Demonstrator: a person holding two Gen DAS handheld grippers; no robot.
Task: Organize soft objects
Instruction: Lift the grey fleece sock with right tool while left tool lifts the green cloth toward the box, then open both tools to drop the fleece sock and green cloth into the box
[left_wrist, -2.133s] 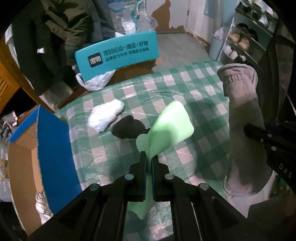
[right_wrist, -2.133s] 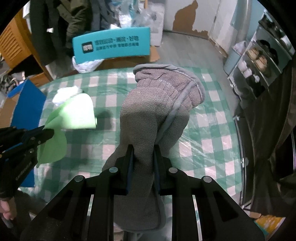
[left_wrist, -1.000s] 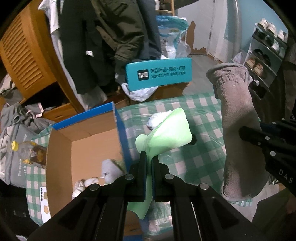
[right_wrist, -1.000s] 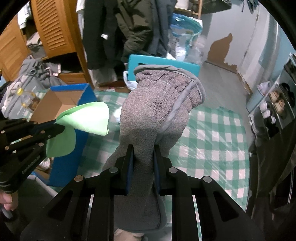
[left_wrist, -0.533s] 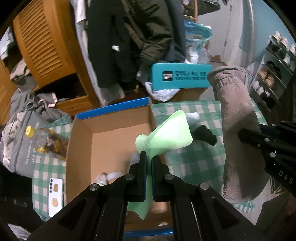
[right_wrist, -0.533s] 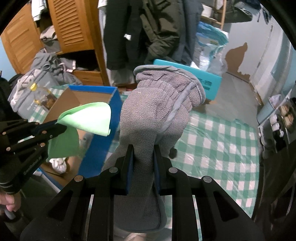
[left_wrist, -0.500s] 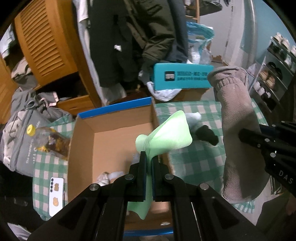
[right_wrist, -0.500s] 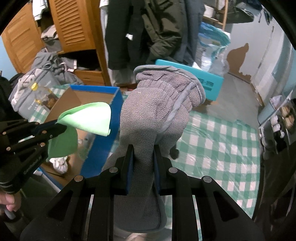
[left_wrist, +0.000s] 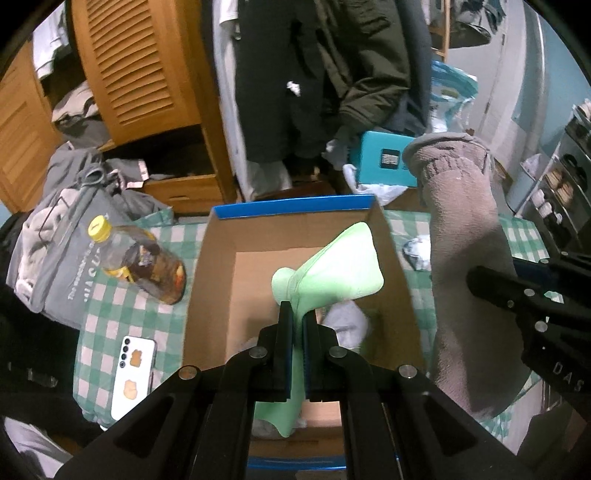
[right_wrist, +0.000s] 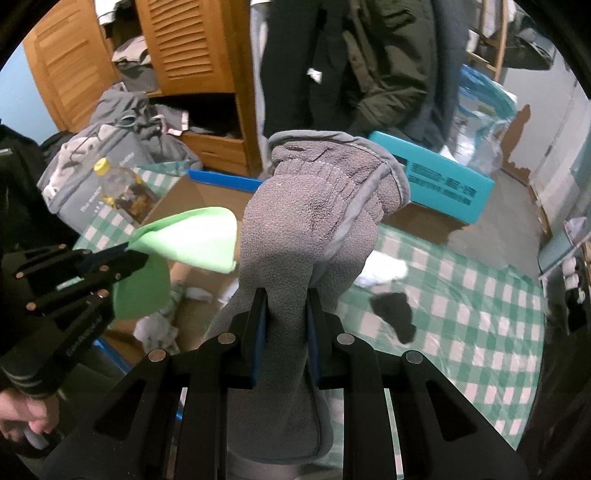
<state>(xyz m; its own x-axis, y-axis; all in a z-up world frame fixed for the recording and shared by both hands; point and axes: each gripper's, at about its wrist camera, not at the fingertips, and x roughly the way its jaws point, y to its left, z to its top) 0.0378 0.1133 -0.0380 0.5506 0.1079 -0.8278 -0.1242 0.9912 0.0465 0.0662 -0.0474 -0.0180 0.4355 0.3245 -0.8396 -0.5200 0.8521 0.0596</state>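
Green-and-white checked cloth (left_wrist: 110, 306) covers the table. Up close, the left gripper (left_wrist: 298, 317) has its jaws pinched on a light green cloth (left_wrist: 332, 269), held over the open cardboard box (left_wrist: 218, 280). The right gripper (right_wrist: 284, 299) squeezes a grey fleece glove (right_wrist: 310, 221) just beside the box. A phone (left_wrist: 133, 373) and a bottle (left_wrist: 140, 262) lie left of the box. Farther off, a black sock (right_wrist: 395, 314) and white cloth (right_wrist: 384, 273) rest on the table, with a wooden wardrobe (left_wrist: 122, 70) behind.
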